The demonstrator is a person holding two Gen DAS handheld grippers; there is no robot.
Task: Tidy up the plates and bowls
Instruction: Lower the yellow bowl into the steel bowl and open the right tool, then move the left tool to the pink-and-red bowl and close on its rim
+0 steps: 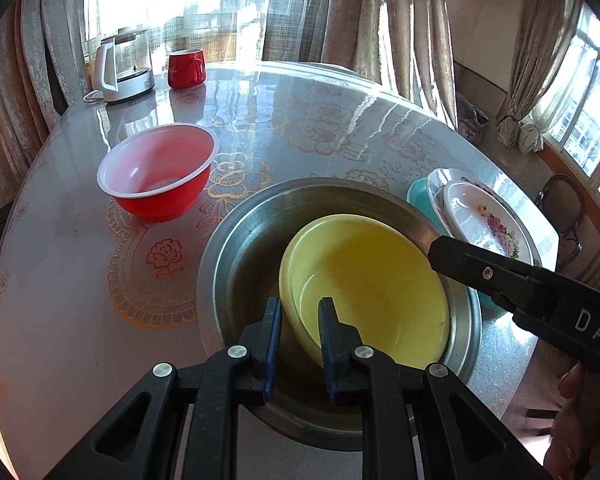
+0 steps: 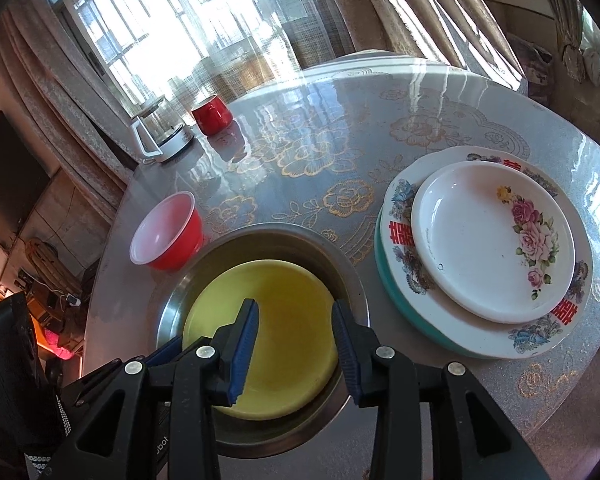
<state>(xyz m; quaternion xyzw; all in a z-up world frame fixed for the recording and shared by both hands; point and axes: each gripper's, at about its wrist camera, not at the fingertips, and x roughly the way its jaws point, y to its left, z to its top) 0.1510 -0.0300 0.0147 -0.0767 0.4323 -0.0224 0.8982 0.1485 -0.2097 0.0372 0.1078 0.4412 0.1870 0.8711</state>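
- Right now my left gripper [image 1: 299, 312] straddles the near-left rim of the yellow bowl [image 1: 376, 280]: one finger sits outside the wall, the other inside. I see a narrow gap at the pads, so I read it as slightly spread and not pinching the rim.
- My right gripper [image 2: 296, 320] hangs over the same yellow bowl [image 2: 268, 312], jaws spread wider, with nothing between them; its fingers hover above the bowl's floor and touch nothing that I can see.
- That yellow bowl lies nested in the steel basin [image 1: 236, 240], pushed toward the basin's right side and tilted slightly against its wall.
- What the next move turns on, as I judge it: the red bowl [image 1: 156, 176] stands on the table [image 1: 60, 280] up and to the left of the basin, just beside it but apart. My left hand is the nearer of the 2, so I would send it there.
- From the right wrist view the plate stack [image 2: 480, 264] lies to the right of the basin, just beside its rim and closer to my right hand.
- Count: 3 bowl-like vessels (1 yellow, 1 red, 1 steel basin); 3 plates in the stack, being 1 small rose plate [image 2: 492, 236] on 1 large patterned plate [image 2: 404, 208] on 1 teal plate [image 2: 384, 268].
- Also 1 red mug [image 1: 186, 68] and 1 kettle [image 1: 124, 68] at the far edge, well apart.
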